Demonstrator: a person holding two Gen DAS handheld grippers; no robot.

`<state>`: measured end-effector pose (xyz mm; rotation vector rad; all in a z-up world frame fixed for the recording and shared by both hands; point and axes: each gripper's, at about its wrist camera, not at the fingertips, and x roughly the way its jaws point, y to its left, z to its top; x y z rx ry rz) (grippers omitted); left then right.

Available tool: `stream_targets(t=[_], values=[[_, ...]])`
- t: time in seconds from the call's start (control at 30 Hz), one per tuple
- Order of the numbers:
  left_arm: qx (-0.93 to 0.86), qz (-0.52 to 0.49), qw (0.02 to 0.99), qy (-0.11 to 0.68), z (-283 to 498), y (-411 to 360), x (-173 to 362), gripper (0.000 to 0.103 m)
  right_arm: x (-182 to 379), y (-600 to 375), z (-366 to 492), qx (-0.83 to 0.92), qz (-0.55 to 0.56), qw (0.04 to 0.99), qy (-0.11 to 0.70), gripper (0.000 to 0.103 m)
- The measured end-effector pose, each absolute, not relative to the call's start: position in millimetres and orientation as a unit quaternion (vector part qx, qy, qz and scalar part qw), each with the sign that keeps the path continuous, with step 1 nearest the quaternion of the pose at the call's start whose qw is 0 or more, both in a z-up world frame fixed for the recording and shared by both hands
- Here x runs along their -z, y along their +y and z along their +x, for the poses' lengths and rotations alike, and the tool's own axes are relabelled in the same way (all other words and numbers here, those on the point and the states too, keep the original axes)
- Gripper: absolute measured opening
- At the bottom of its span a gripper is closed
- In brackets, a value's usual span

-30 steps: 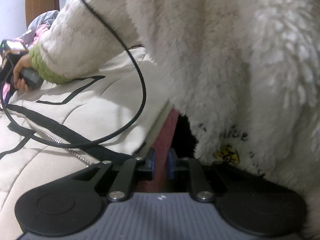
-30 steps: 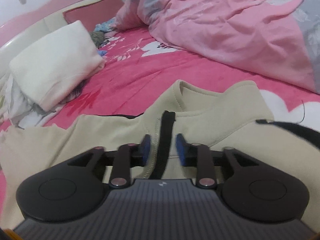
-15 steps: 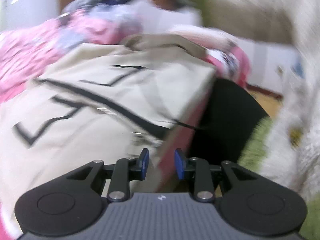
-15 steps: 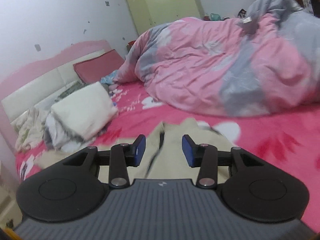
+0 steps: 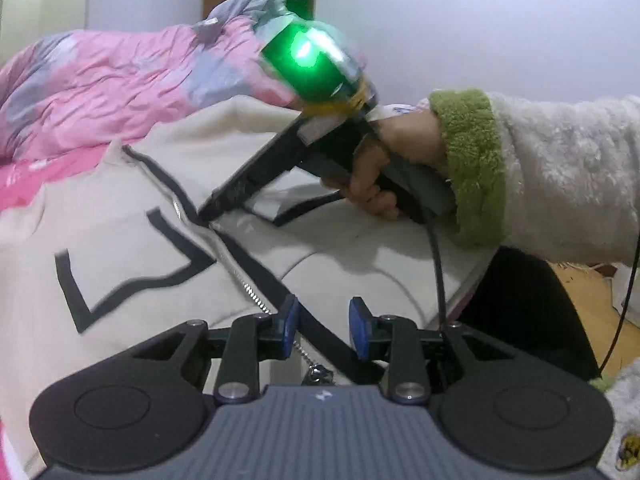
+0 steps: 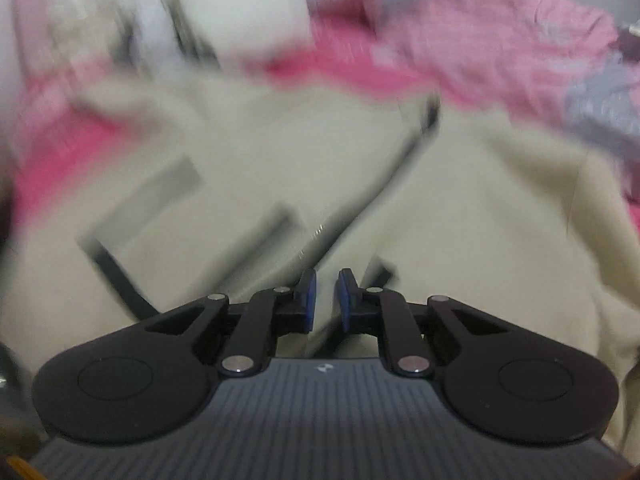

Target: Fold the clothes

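A cream jacket [image 5: 132, 240] lies spread beneath both tools: the left gripper [image 5: 320, 328] gapes over its zipper hem, while the right gripper [image 6: 324, 300], nearly closed, points at mid-zipper, holding nothing.

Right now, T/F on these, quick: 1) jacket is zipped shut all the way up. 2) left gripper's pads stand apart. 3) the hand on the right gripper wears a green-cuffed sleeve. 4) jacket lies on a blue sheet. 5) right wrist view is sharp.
1) False: the cream jacket is zipped only in its lower part; its zipper parts toward the collar.
2) True: the left gripper is open over the dark placket.
3) True: hand, green cuff, right gripper.
4) False: the sheet is pink.
5) False: it is motion-blurred.
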<state>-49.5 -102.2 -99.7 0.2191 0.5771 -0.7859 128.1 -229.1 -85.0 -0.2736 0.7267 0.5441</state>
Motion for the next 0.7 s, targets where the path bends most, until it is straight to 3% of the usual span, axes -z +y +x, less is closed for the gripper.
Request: stream_targets(t=[0.17, 0.37, 0.6, 0.7], values=[[0.383, 0.098, 0.877, 0.274, -50, -98, 101, 0.031, 58, -234, 133, -0.267, -0.087, 0.899, 0.336, 0.01], [0.391, 0.089, 0.875, 0.271, -51, -94, 102, 0.032, 93, -212, 169, -0.256, -0.073, 0.899, 0.348, 0.01], [0.397, 0.068, 0.873, 0.275, -51, -86, 105, 0.032, 67, -227, 187, -0.23, -0.028, 0.912, 0.339, 0.01], [0.394, 0.069, 0.874, 0.276, -53, -85, 105, 0.032, 88, -233, 207, -0.209, -0.003, 0.908, 0.362, 0.011]])
